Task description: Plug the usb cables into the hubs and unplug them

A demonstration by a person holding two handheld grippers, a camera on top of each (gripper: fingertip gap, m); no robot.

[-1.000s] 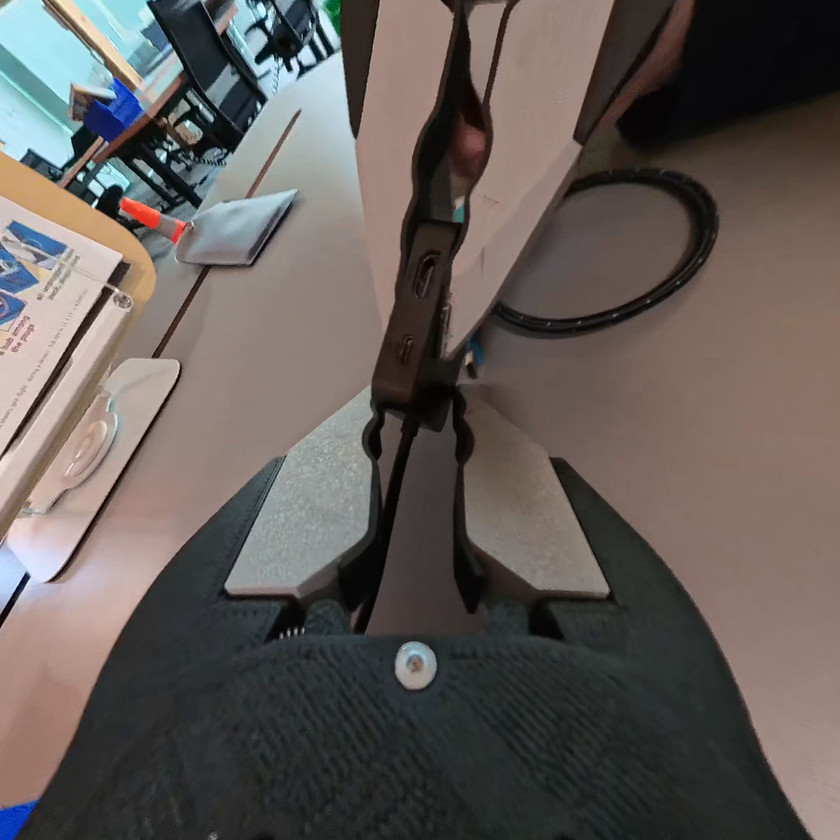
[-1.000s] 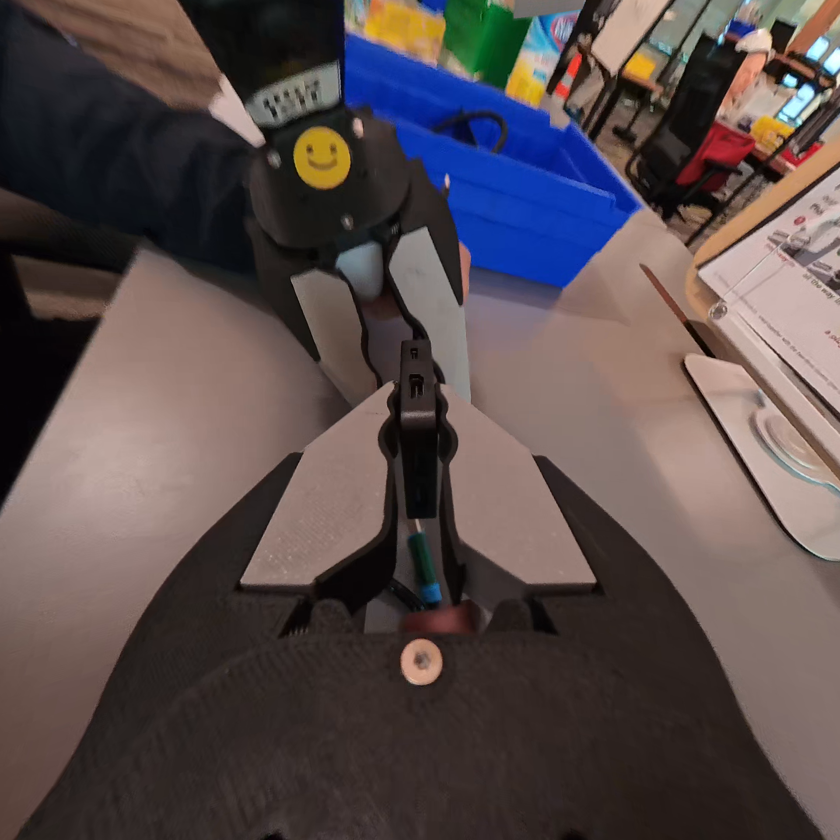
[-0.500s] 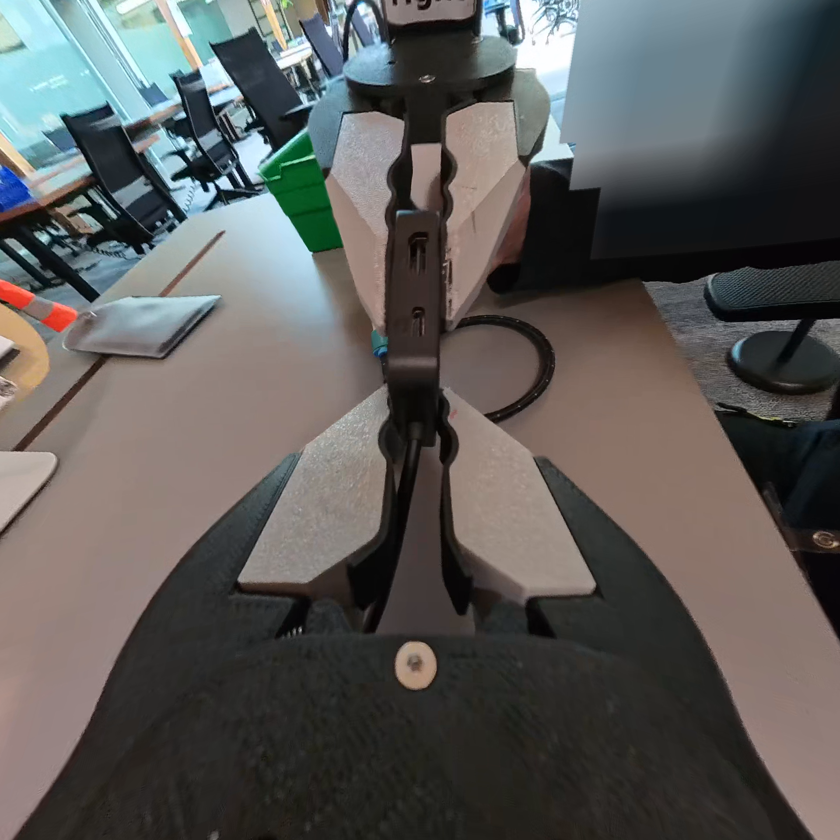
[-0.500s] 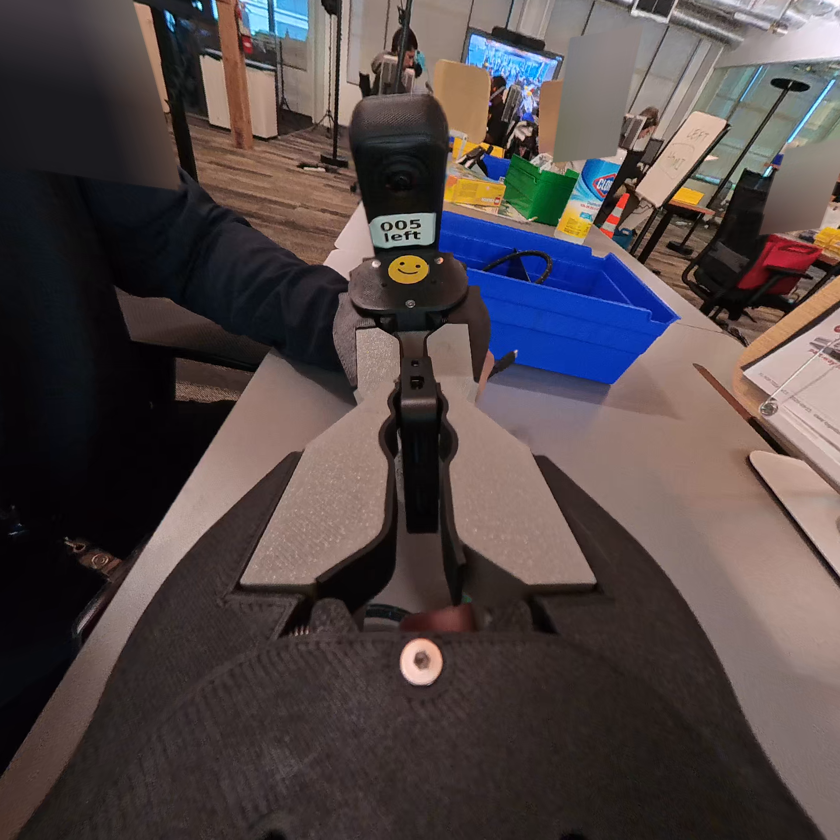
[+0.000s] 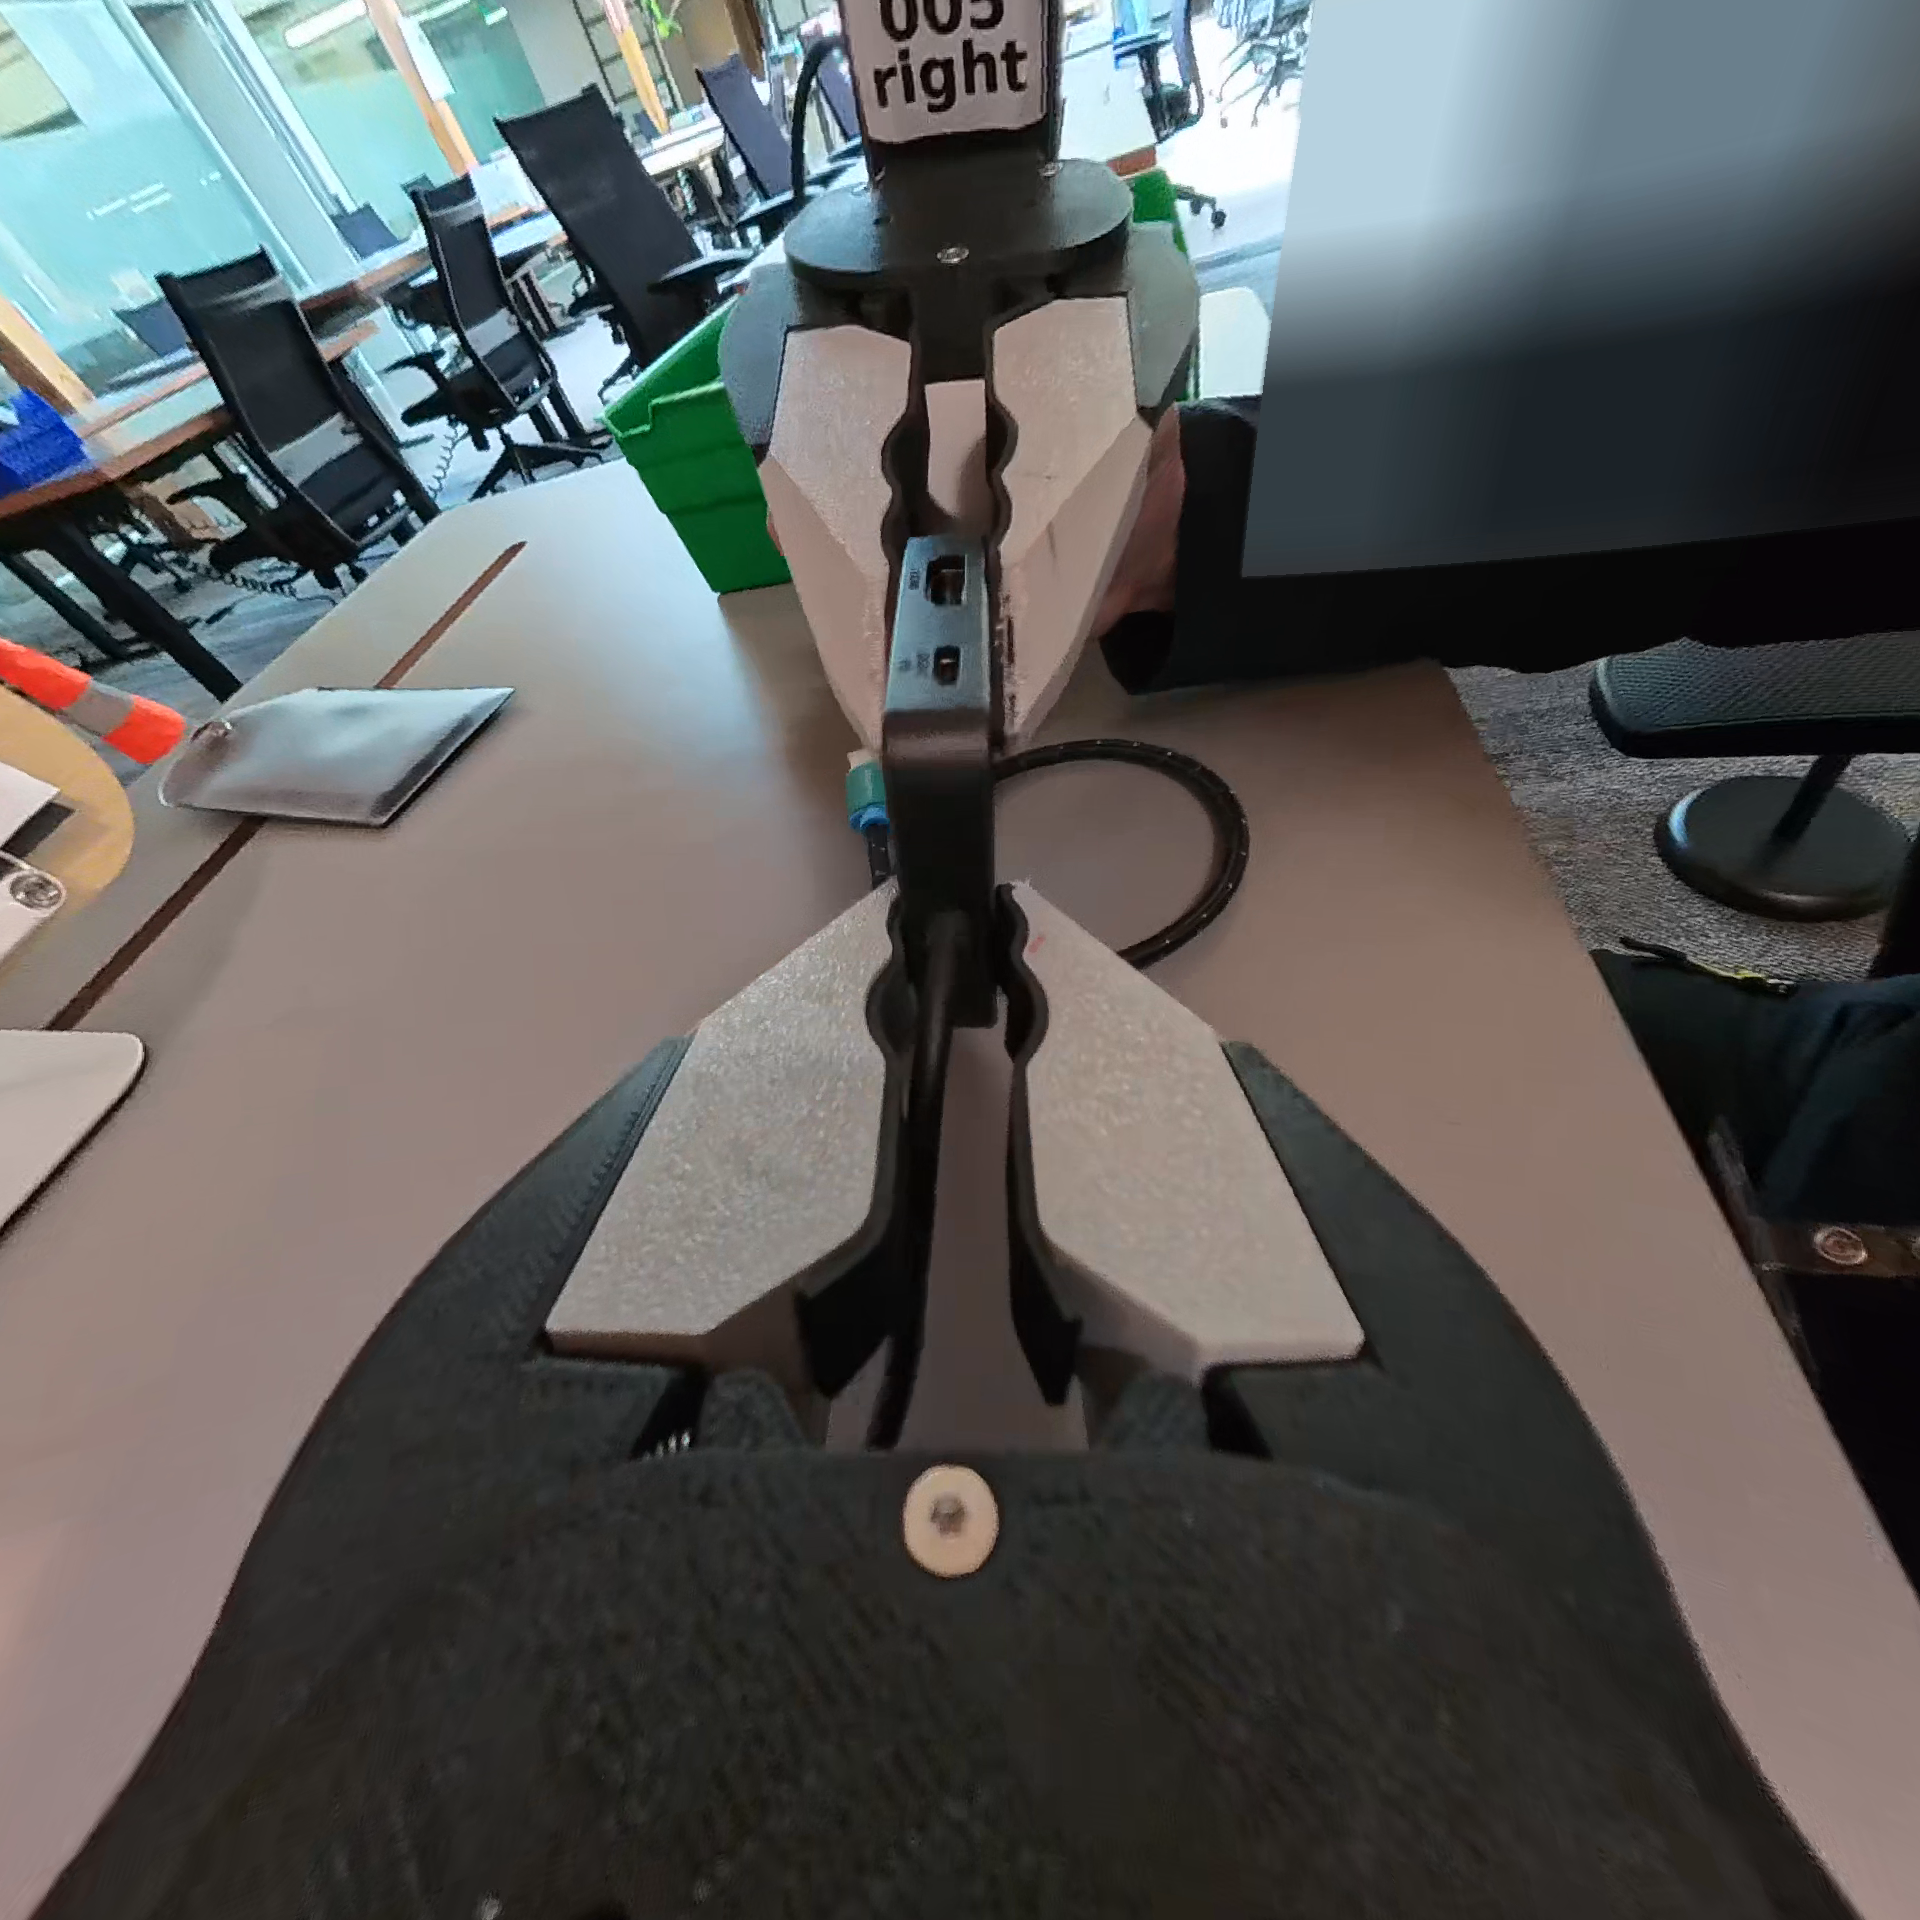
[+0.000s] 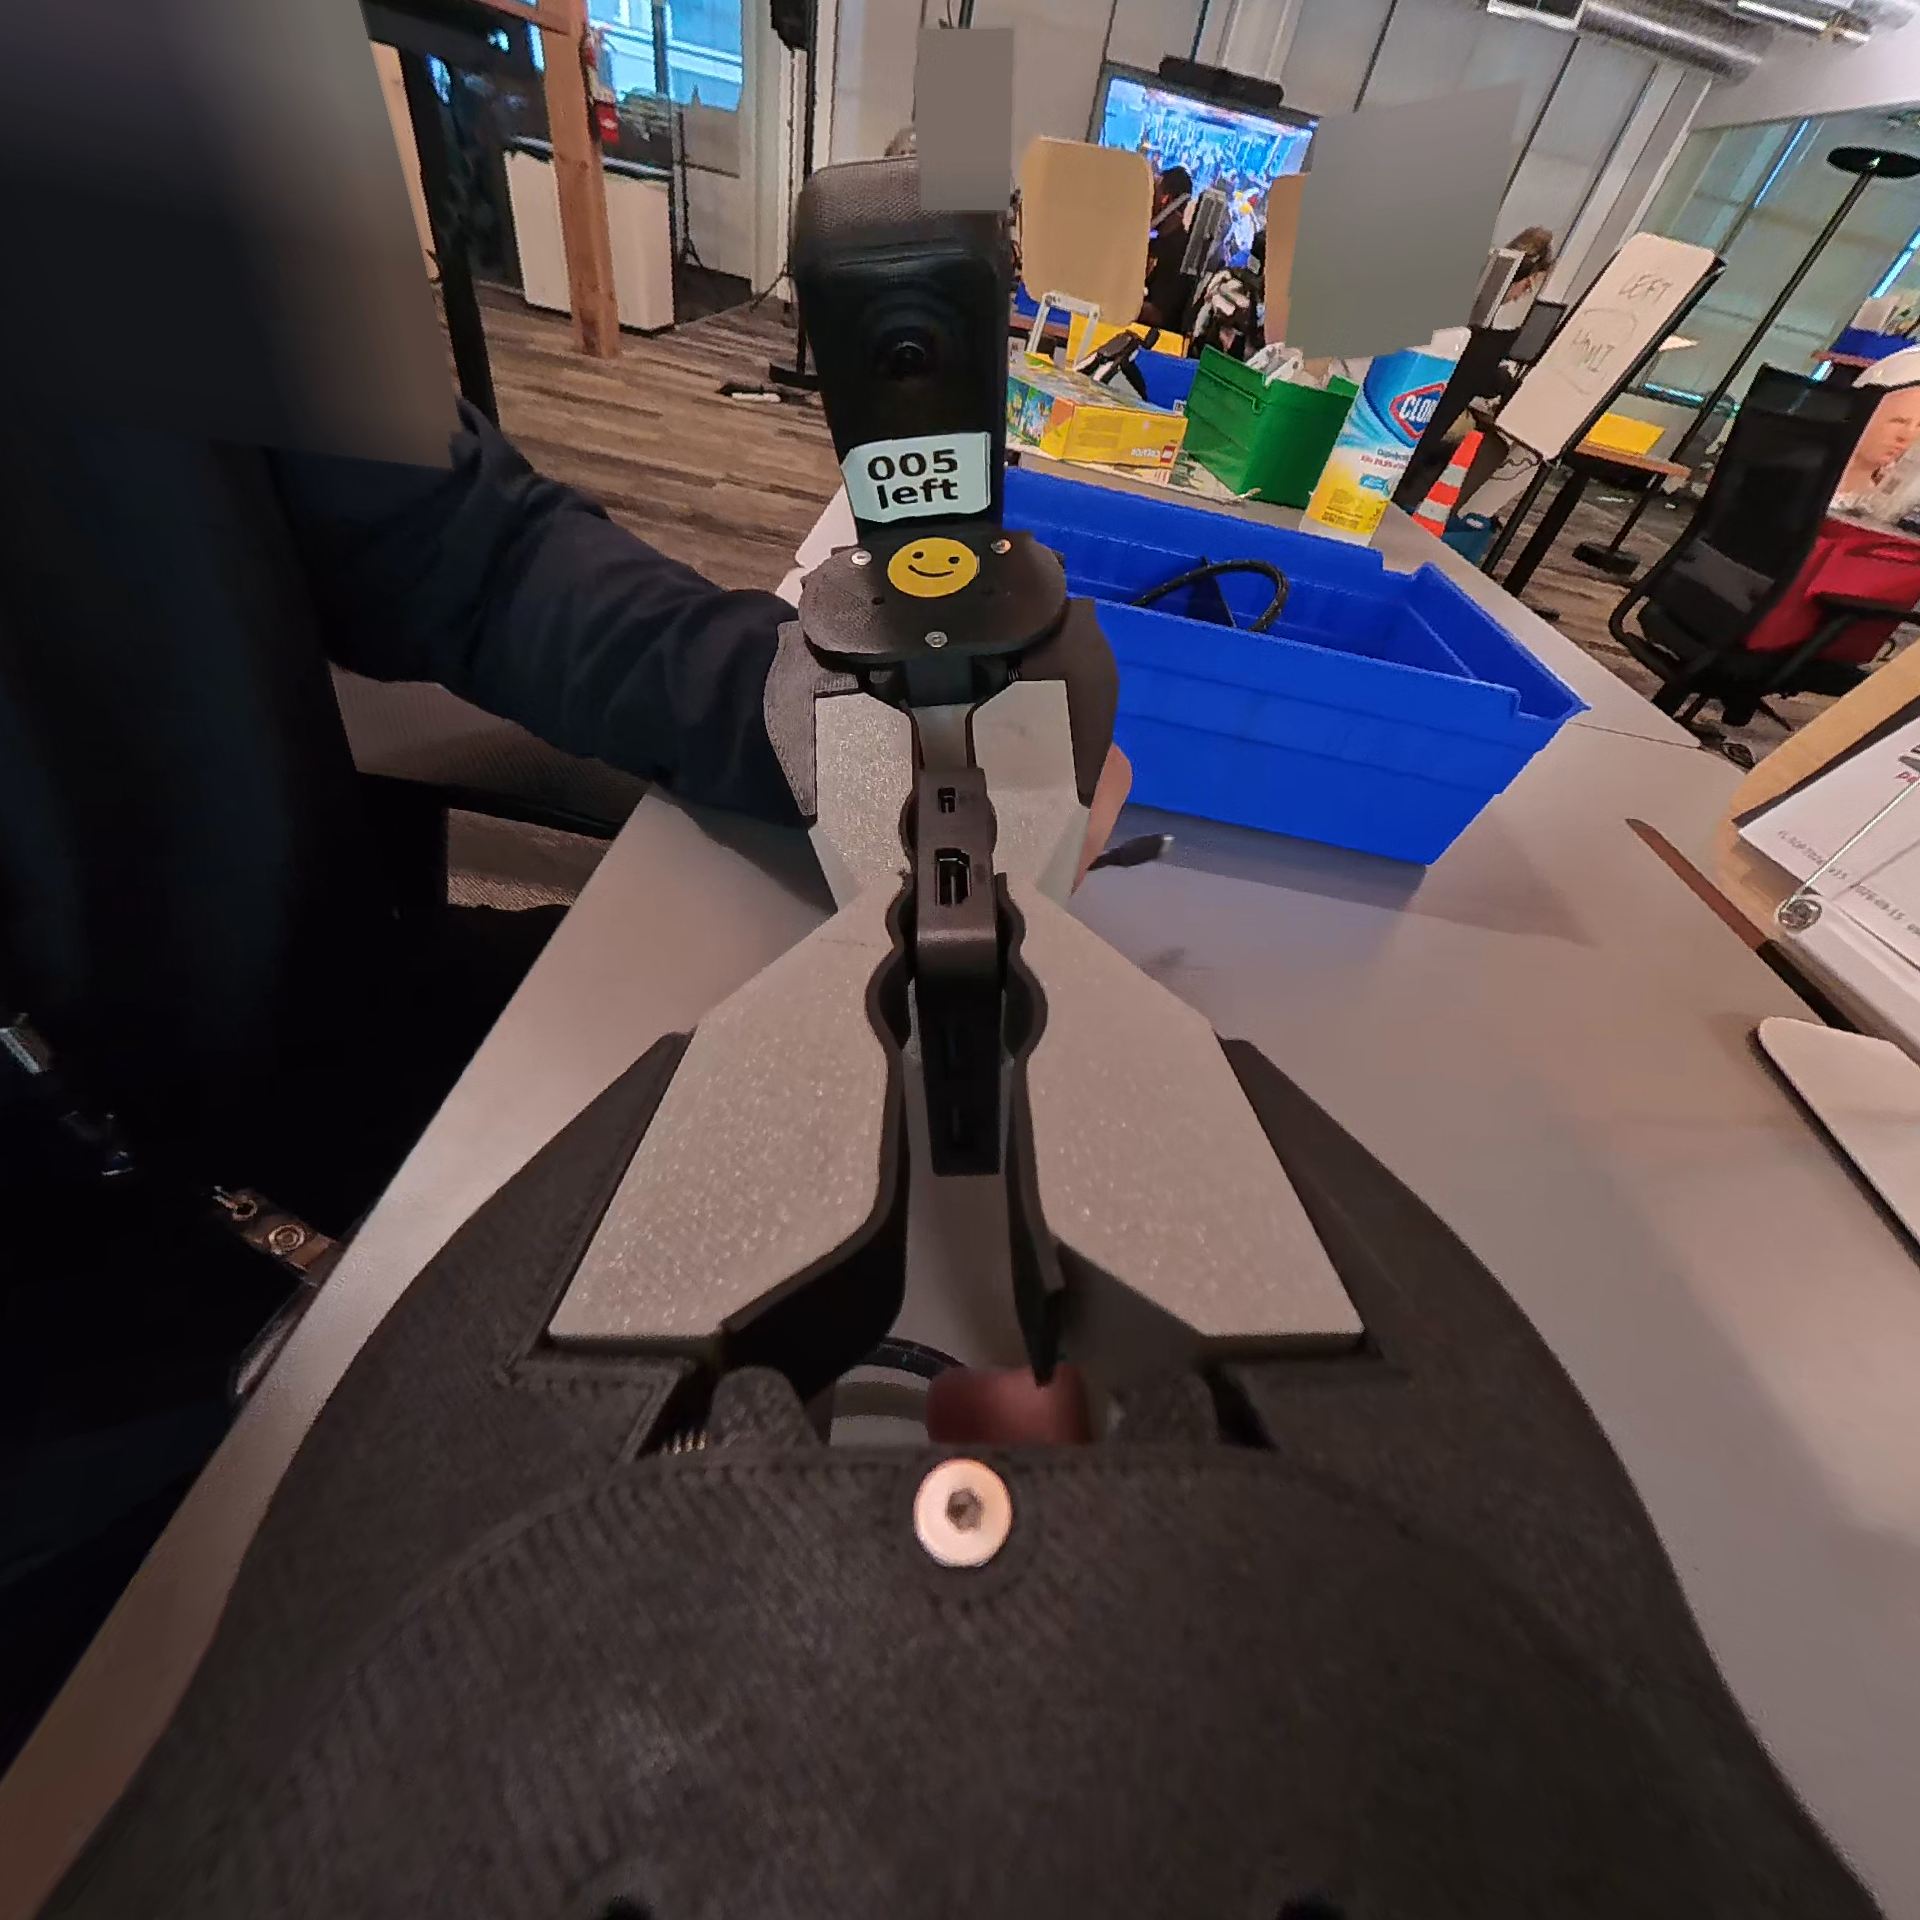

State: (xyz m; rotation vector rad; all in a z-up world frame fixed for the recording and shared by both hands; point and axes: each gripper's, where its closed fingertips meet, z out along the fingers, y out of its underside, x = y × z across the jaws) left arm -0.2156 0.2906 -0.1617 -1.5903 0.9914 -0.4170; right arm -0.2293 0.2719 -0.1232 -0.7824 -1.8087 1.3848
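Observation:
A black adapter hub [image 5: 940,790] with ports along its narrow side is held level above the grey table [image 5: 520,1039], one gripper at each end. My left gripper [image 5: 951,920] is shut on the end where the hub's black cable [image 5: 920,1143] leaves. My right gripper [image 6: 951,904] is shut on the other end of the hub [image 6: 956,1039]. The right gripper also shows in the left wrist view [image 5: 940,717], facing me. The left gripper shows in the right wrist view [image 6: 951,842].
A black cable loop [image 5: 1216,831] with a teal plug [image 5: 862,810] lies on the table. A green bin [image 5: 707,468], a grey pouch [image 5: 332,748], a blue bin [image 6: 1299,717], a white stand base [image 6: 1849,1101] and a person's sleeve [image 6: 582,623] surround the grippers. My two grippers' fingertips are within a few centimetres of each other.
Both grippers have tilted up from looking down at the table to nearly level, still holding the hub between them. The room behind each has come into view.

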